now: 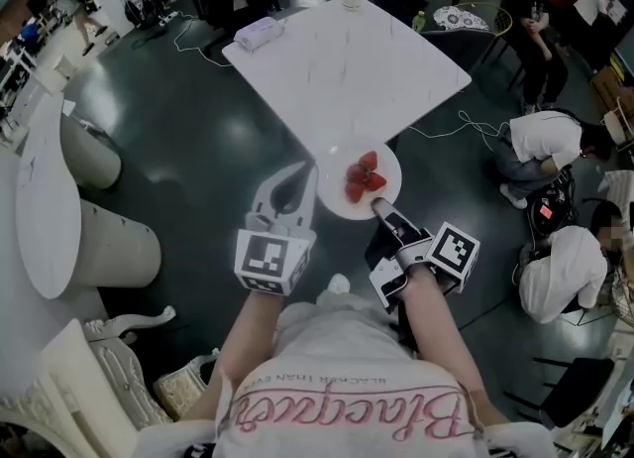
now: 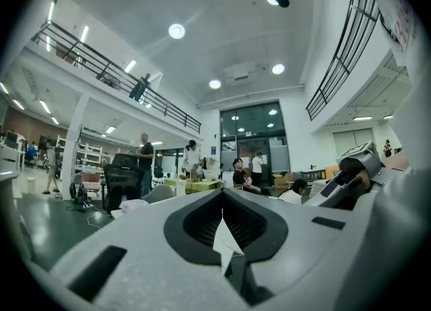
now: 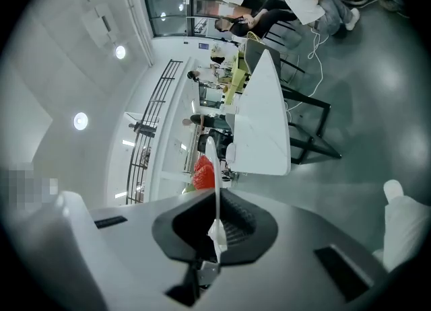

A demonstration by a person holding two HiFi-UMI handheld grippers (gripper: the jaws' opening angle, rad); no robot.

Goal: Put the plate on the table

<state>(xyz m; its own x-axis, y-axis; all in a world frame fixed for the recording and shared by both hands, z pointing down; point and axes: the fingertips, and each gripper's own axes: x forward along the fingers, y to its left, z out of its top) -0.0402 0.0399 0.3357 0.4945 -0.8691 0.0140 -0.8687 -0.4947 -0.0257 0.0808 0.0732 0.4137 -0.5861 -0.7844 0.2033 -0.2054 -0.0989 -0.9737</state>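
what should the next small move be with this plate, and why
Probably ease the plate forward over the table before lowering it. The left gripper and right gripper are both shut on its rim, and in the head view it sits only at the table's near corner, mostly past the edge. The strawberries lie loose on it, so keep it level.

The plate (image 1: 340,205) is white, its strawberries (image 1: 365,177) red. The bench (image 1: 347,64) is white too; the floor (image 1: 198,149) is dark grey-green.
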